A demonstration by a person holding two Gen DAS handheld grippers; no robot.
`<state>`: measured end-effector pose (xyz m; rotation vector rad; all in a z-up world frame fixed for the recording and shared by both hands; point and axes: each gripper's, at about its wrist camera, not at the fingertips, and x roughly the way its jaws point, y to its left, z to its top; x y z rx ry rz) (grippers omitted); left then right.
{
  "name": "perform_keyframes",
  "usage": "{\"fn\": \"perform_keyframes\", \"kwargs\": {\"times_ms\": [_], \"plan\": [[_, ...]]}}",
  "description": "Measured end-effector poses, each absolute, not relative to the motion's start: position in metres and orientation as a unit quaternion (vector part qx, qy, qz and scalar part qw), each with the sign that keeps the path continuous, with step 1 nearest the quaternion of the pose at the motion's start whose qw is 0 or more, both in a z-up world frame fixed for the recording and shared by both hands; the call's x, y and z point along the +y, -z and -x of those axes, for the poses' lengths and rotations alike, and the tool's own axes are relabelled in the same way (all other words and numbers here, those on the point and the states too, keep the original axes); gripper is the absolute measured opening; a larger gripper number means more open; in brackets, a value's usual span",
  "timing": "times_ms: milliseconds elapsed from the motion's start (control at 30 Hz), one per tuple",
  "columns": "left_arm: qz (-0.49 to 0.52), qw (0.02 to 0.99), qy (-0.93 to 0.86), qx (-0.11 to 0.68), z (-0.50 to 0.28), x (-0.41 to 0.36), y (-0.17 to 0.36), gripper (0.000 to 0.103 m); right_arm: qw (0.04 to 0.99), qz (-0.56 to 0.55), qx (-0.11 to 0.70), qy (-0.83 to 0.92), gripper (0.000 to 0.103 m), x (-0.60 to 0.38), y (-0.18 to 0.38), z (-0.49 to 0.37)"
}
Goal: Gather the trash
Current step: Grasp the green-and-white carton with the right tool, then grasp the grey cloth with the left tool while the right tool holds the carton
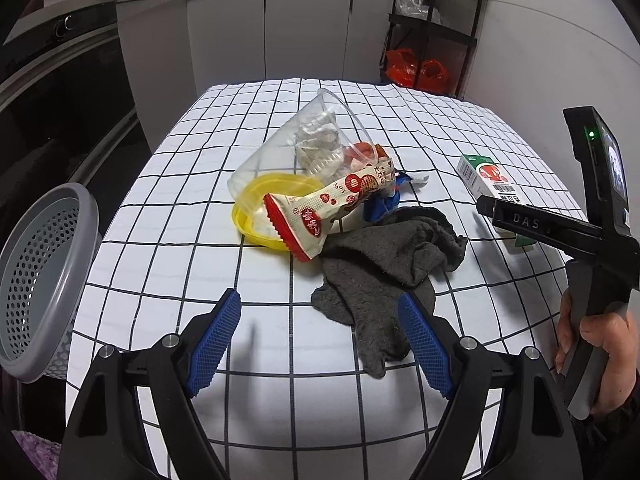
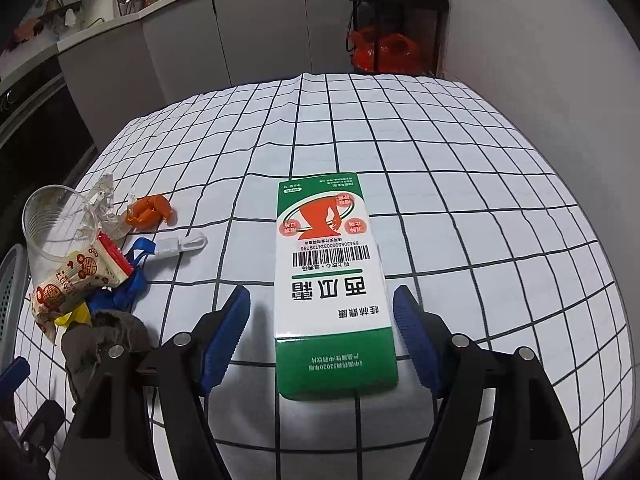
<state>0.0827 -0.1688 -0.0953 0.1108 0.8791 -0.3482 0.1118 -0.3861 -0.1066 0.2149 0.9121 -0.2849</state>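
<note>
A pile of trash lies mid-table: a tipped clear plastic cup (image 1: pixel 296 148), a yellow lid (image 1: pixel 260 216), a red-and-white snack wrapper (image 1: pixel 320 208), blue plastic (image 1: pixel 384 202) and a grey cloth (image 1: pixel 384 264). My left gripper (image 1: pixel 320 312) is open, its fingers just short of the cloth. A green-and-white carton (image 2: pixel 332 280) lies flat on the table. My right gripper (image 2: pixel 322 300) is open with its blue pads on either side of the carton, apart from it. In the left wrist view the right gripper (image 1: pixel 492 210) covers part of the carton (image 1: pixel 482 176).
A grey perforated basket (image 1: pixel 40 280) hangs at the table's left edge. An orange scrap (image 2: pixel 150 210) and a white clip (image 2: pixel 180 246) lie left of the carton. The checked tablecloth (image 2: pixel 440 160) covers the table. Cabinets and a black shelf with red bags (image 1: pixel 416 68) stand behind.
</note>
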Motion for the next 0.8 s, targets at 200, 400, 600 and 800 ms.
{"fn": "perform_keyframes", "kwargs": {"times_ms": [200, 400, 600, 800], "plan": [[-0.057, 0.886, 0.163, 0.430, -0.084, -0.180, 0.101, 0.079, 0.880, -0.102, 0.447, 0.125, 0.053, -0.388, 0.112, -0.117], [-0.053, 0.884, 0.166, 0.434, -0.082, -0.186, 0.104, 0.083, 0.884, -0.115, 0.440, 0.107, 0.050, -0.392, 0.109, -0.111], [-0.049, 0.882, 0.169, 0.437, -0.085, -0.200, 0.106, 0.087, 0.888, -0.155, 0.422, 0.098, 0.050, -0.408, 0.100, -0.093], [-0.043, 0.872, 0.166, 0.459, -0.095, -0.216, 0.117, 0.091, 0.893, -0.171, 0.408, 0.087, 0.050, -0.412, 0.091, -0.081]]}}
